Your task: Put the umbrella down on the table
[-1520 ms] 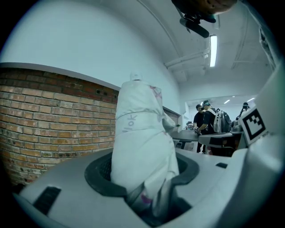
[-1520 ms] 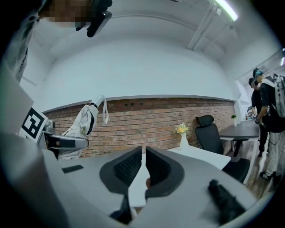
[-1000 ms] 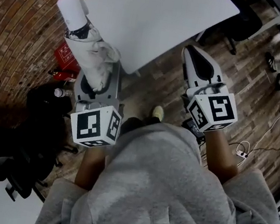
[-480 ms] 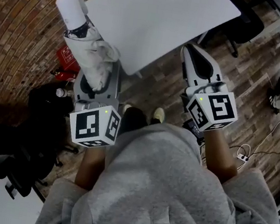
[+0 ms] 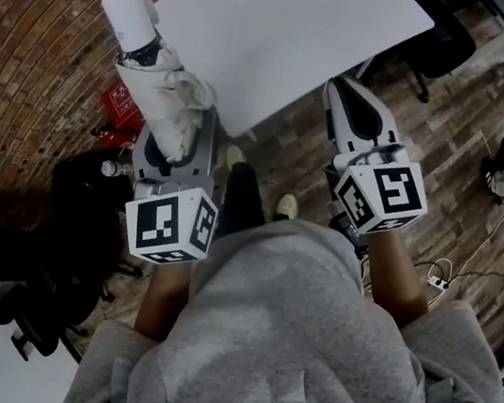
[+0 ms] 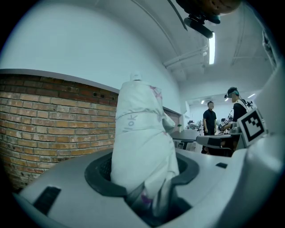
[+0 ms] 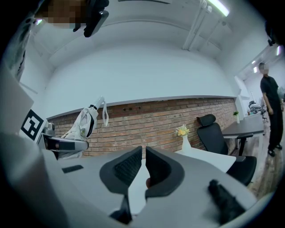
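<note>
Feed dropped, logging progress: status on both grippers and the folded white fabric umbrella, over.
Left gripper shut on folded white fabric umbrella, held upright, not on white table. Right gripper shut, empty. Nothing visible in the way.

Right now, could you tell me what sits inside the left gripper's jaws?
The folded white umbrella, gripped by the left gripper; its lower end is hidden between the pads.
</note>
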Demonstrator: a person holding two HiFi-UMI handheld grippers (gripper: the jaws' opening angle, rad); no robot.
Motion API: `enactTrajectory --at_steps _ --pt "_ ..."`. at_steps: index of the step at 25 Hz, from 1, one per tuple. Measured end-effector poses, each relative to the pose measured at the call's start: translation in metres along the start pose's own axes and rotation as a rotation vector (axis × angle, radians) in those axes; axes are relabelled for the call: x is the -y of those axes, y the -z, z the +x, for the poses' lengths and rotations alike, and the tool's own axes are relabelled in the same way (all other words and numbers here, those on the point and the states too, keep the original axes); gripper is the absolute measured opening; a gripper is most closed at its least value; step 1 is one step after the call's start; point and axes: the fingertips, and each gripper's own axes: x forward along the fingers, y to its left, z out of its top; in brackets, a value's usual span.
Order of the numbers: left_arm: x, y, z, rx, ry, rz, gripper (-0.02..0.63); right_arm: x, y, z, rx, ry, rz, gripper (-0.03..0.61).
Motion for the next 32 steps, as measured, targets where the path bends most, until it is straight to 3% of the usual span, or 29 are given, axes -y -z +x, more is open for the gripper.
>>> enactTrajectory --at_steps 18,27,32 --pt "-0.045 0.003 0.08 -0.05 0.029 -0.035 0.259 0.016 0.002 0.083 -0.052 0.018 -0.013 0.04" --pt "-0.055 -0.001 0.105 -0.037 0.055 -0.035 0.259 0.019 -0.006 0.106 -0.033 0.032 -0.025 0.04" --pt "-0.081 -0.004 0.149 -0.07 0.066 -0.042 0.259 0.027 -0.006 0.156 -0.061 0.039 -0.011 0.04"
